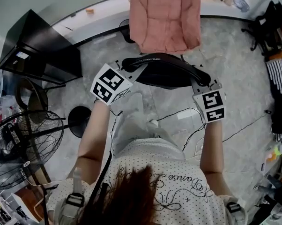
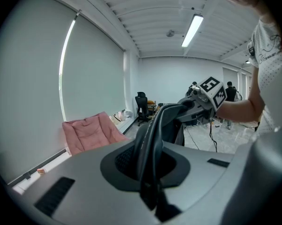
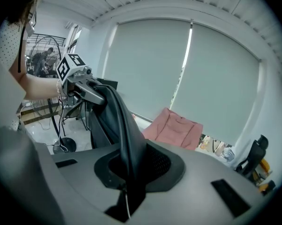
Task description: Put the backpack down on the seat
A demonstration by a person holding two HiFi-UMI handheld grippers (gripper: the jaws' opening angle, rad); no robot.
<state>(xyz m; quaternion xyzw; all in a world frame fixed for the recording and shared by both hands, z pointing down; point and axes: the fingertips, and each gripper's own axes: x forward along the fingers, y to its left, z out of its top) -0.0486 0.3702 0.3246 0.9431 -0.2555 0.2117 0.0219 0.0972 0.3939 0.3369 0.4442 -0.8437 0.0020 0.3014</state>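
A black backpack [image 1: 165, 72] hangs in the air between my two grippers, in front of a pink padded seat [image 1: 165, 14] by the wall. My left gripper [image 1: 130, 70] is shut on one black shoulder strap [image 2: 152, 139], which runs up out of its jaws. On the other side, my right gripper [image 1: 198, 81] is shut on the other strap [image 3: 124, 139]. The left gripper view shows the right gripper [image 2: 199, 104] across the bag and the seat [image 2: 90, 132] low at the left. The right gripper view shows the left gripper [image 3: 87, 89] and the seat [image 3: 174, 128] beyond the bag.
A standing fan [image 1: 20, 144] and its round base [image 1: 80, 121] are at my left, behind them a black desk [image 1: 40, 48]. Cables [image 1: 188, 118] trail over the grey floor under the bag. A black office chair [image 1: 271, 25] and clutter stand at the right.
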